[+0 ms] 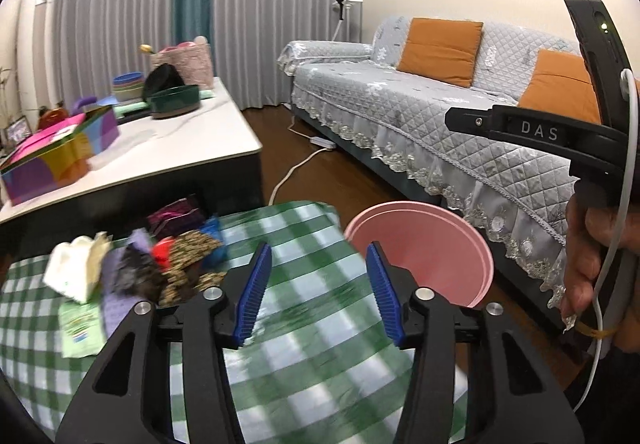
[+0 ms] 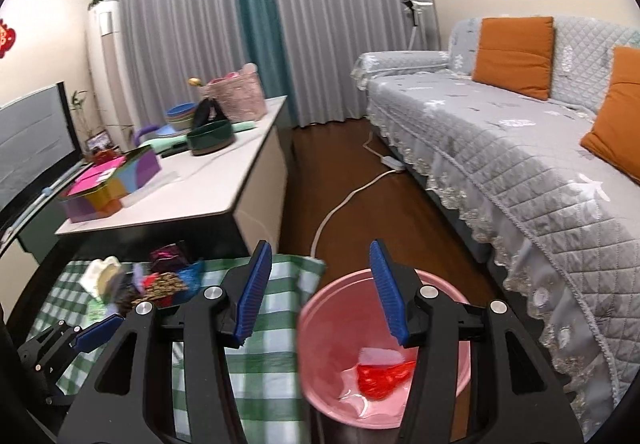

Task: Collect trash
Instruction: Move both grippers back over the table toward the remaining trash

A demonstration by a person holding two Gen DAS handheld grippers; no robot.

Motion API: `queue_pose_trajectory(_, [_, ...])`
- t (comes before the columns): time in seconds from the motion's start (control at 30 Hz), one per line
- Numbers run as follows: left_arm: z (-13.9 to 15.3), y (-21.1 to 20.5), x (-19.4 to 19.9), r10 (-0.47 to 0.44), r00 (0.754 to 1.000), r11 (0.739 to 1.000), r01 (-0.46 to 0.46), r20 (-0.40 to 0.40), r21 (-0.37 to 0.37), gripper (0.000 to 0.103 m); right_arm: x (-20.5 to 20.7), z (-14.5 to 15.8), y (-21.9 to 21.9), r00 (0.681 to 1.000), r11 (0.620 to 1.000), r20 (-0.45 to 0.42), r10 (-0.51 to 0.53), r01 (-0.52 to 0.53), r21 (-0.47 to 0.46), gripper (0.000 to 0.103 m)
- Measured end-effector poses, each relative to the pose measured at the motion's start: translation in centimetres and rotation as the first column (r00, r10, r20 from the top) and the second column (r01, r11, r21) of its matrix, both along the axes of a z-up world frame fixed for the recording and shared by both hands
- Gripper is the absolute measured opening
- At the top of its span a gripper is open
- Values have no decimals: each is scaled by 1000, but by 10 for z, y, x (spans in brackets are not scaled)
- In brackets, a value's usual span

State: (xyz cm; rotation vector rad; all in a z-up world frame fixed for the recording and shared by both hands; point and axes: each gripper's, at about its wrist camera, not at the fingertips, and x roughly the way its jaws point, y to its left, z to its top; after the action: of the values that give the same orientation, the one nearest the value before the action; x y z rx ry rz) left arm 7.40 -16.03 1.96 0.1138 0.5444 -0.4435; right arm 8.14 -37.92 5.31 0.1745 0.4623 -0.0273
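A pile of trash (image 1: 136,264) (white paper, purple, red and patterned wrappers) lies on a green checked cloth (image 1: 304,324). It also shows in the right wrist view (image 2: 148,280). A pink bin (image 1: 424,252) stands to the cloth's right. In the right wrist view the bin (image 2: 320,340) holds a red wrapper (image 2: 384,380) and a white scrap. My left gripper (image 1: 318,292) is open and empty over the cloth, right of the pile. My right gripper (image 2: 318,292) is open and empty above the bin's left rim. The left gripper's fingers (image 2: 96,332) show at lower left.
A white coffee table (image 1: 168,148) behind the cloth carries a colourful box (image 1: 60,156), a green bowl (image 1: 174,102) and a pink basket (image 1: 188,64). A grey sofa (image 1: 440,116) with orange cushions runs along the right. A white power cable (image 2: 340,204) lies on the wooden floor.
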Motion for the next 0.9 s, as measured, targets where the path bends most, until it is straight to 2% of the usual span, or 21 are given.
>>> queue_pose_trajectory(0.13, [2, 26, -6, 39, 999, 999, -39, 3, 9, 41, 3, -2, 19, 999, 999, -6, 45, -45, 9, 52])
queue_pose_trajectory(0.37, [-5, 75, -10, 137, 990, 991, -137, 18, -7, 41, 13, -8, 54, 991, 990, -14, 135, -135, 37, 50])
queue_pose_trajectory(0.67, [-21, 122, 6, 257, 966, 966, -257, 2, -24, 40, 32, -33, 103, 960, 959, -51, 276, -272, 84, 39])
queue_pose_trajectory(0.9, [-30, 143, 25, 337, 941, 941, -337, 9, -28, 40, 51, -49, 141, 931, 934, -85, 355, -348, 82, 38])
